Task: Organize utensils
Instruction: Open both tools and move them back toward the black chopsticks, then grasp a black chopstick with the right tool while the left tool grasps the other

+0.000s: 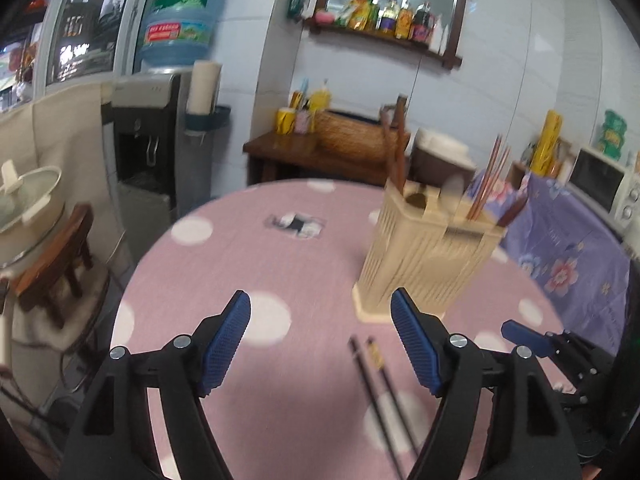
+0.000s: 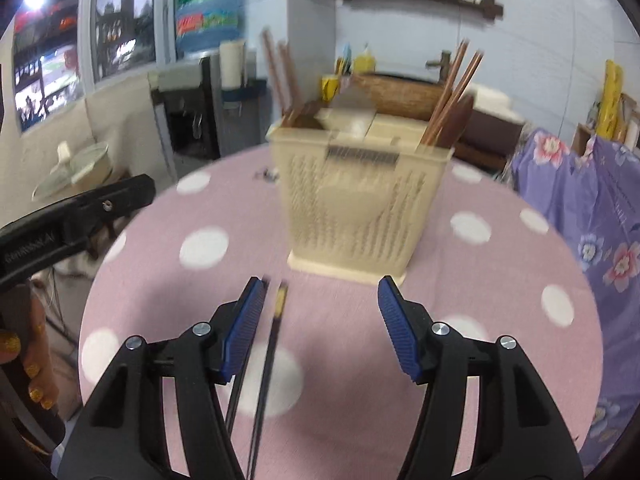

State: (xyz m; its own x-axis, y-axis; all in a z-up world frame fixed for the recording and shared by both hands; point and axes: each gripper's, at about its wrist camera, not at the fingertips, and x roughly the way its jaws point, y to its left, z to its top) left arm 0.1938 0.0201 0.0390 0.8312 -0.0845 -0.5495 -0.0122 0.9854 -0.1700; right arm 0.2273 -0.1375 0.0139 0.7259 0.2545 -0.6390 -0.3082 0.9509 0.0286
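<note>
A pair of dark chopsticks with a yellow-banded tip lies flat on the pink polka-dot tablecloth. Behind it stands a cream slatted utensil holder with reddish chopsticks and wooden spoons in it. My left gripper is open and empty, with the dark chopsticks just inside its right finger. In the right wrist view my right gripper is open above the table; the chopsticks lie close to its left finger, and the pads do not press them. The holder stands just ahead.
The round table's edge curves off at left. Beyond it are a lidded pot on a stool and a water dispenser. A purple floral cloth and a microwave sit at right. A hand holds the left gripper's handle.
</note>
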